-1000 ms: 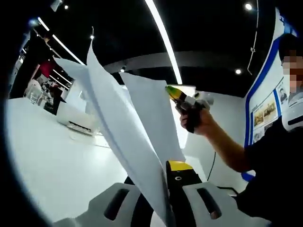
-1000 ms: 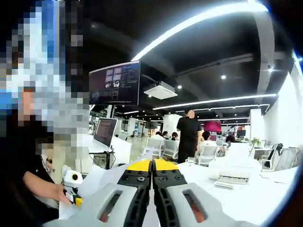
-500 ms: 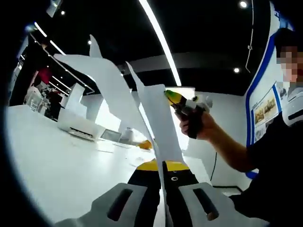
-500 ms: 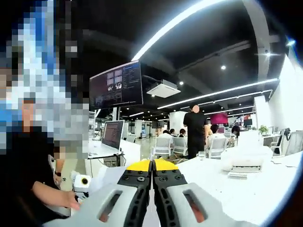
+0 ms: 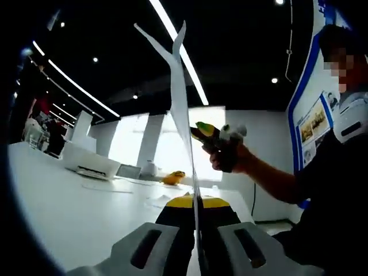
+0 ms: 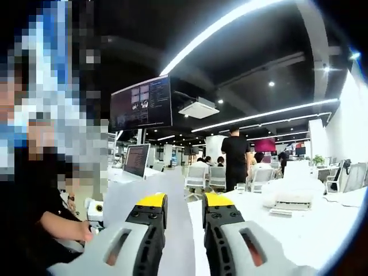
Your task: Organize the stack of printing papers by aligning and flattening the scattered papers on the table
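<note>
The thin, floppy papers are held upright above the white tabletop, clamped at their lower edge by the left gripper, while the right gripper is parted around the sheet.

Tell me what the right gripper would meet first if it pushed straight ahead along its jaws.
Most likely the sheet of paper: it already lies between the open jaws of the right gripper. Beyond it is the white table. Depth is hard to judge through the fisheye.
</note>
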{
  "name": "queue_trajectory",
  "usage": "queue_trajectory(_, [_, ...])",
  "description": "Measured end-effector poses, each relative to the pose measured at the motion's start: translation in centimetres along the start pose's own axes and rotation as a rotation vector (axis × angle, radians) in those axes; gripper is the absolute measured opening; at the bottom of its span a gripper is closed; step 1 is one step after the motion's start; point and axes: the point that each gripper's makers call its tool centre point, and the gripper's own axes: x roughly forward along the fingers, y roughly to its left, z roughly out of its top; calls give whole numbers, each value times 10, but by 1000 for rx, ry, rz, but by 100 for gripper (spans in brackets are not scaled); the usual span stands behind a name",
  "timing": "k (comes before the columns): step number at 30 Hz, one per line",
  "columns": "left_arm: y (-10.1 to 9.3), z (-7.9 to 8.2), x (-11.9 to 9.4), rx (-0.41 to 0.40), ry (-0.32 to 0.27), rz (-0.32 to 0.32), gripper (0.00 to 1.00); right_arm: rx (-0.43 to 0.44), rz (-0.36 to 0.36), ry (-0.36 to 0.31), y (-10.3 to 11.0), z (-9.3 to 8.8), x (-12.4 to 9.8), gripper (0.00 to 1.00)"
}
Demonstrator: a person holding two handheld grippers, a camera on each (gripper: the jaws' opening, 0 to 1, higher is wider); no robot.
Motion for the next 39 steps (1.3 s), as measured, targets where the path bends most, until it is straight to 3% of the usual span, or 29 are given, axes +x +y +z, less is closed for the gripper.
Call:
queue_trajectory(15, [0, -2, 0, -10, 12, -12, 5, 21, 92, 157, -4, -48, -27, 22])
queue_trajectory(22, [0, -3, 1, -15, 13, -18, 5, 33, 168, 220, 11, -65, -31, 20])
queue_trajectory(27, [-1, -3, 1, -16, 12, -21, 5, 49, 183, 254, 17, -79, -32, 19])
queue_trajectory(34, [0, -3, 0, -20, 13, -19, 5, 83, 223, 288, 19, -88, -39, 14])
queue_trajectory(39, [2, -5, 0, -27, 21, -6, 5, 78, 233, 298, 18, -91, -45, 3])
